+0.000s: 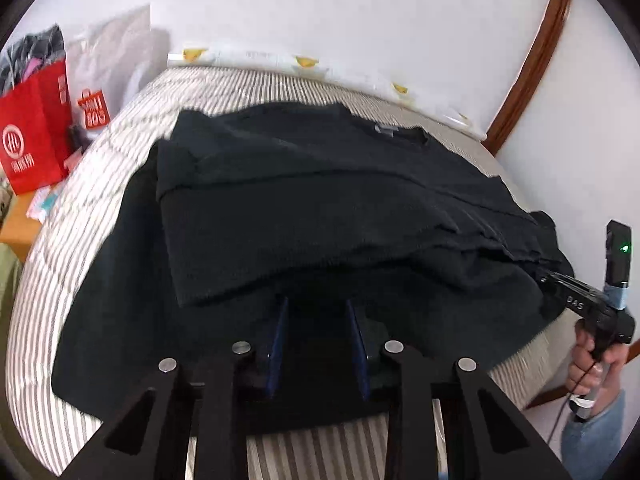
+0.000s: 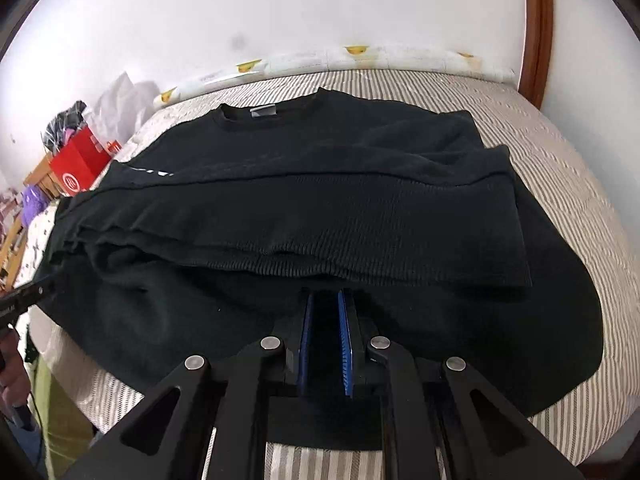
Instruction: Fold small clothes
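A black sweater (image 1: 320, 184) lies on a striped bed cover (image 1: 100, 184), its collar with a grey label toward the far edge of the bed, next to the white wall (image 1: 360, 8). The lower part of the sweater is folded up over the body, so a ribbed hem band runs across the middle, from the left side of the bed to the right side. The left gripper (image 1: 318, 304) reaches under the near edge of this folded layer; its two blue pads (image 1: 280, 336) stand a narrow gap apart, the tips are hidden under the cloth, and I cannot tell if they pinch the fabric. The right gripper (image 2: 325, 300) sits in the same way at the near fold, closer to the right side of the bed. Its jaws are narrower, almost together, with dark cloth between the blue pads (image 2: 345, 344), and they seem to hold the hem edge. In the left wrist view, the right gripper's body shows at the right corner of the garment, and a hand (image 1: 596, 356) holds its handle. A red paper bag (image 1: 32, 140) stands beyond the left edge of the bed.
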{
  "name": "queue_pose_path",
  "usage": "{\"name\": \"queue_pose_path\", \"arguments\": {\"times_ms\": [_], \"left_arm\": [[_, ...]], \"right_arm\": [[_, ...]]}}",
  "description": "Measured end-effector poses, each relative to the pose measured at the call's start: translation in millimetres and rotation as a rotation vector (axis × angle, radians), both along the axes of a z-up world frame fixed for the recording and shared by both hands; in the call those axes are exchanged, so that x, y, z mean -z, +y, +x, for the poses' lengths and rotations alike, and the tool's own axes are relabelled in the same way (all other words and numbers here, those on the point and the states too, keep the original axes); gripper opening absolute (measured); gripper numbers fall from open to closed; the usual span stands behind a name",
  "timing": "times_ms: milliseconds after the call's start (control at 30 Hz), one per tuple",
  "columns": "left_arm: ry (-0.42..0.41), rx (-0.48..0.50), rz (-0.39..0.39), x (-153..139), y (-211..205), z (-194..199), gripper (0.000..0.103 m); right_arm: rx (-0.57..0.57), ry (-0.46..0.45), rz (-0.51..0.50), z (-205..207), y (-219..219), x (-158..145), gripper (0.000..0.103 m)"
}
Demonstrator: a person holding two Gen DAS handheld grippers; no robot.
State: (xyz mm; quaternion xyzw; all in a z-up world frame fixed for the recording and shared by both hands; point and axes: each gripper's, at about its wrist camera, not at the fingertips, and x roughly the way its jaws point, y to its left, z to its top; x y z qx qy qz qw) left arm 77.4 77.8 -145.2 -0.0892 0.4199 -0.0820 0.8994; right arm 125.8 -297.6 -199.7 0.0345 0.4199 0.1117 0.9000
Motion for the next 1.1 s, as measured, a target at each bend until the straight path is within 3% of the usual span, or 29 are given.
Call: {"name": "queue_pose_path", "arguments": {"times_ms": [233, 667, 900, 1033, 1100], "left_arm": [[-0.038, 0.008, 0.109, -6, -13, 28, 0.024], [-0.021, -0.053, 0.009, -19, 17, 116, 0.024], [0.012, -0.073, 0.004, -23, 33, 151, 0.024], [0.009, -0.067, 0.036, -27, 39, 150, 0.024], [0.015, -0.066, 0.053, -27, 41, 150, 0.024]], "right_arm": [[0.04, -0.006, 0.012, 29, 2, -3, 0.009], [0.101, 0.02, 0.068, 109, -11, -24, 0.006], [0.058, 0.093, 0.023, 154, -8, -20, 0.001], [-0.019, 0.098, -0.024, 157, -7, -34, 0.001], [-0.054, 0.091, -0.093, 153, -5, -42, 0.001]]}}
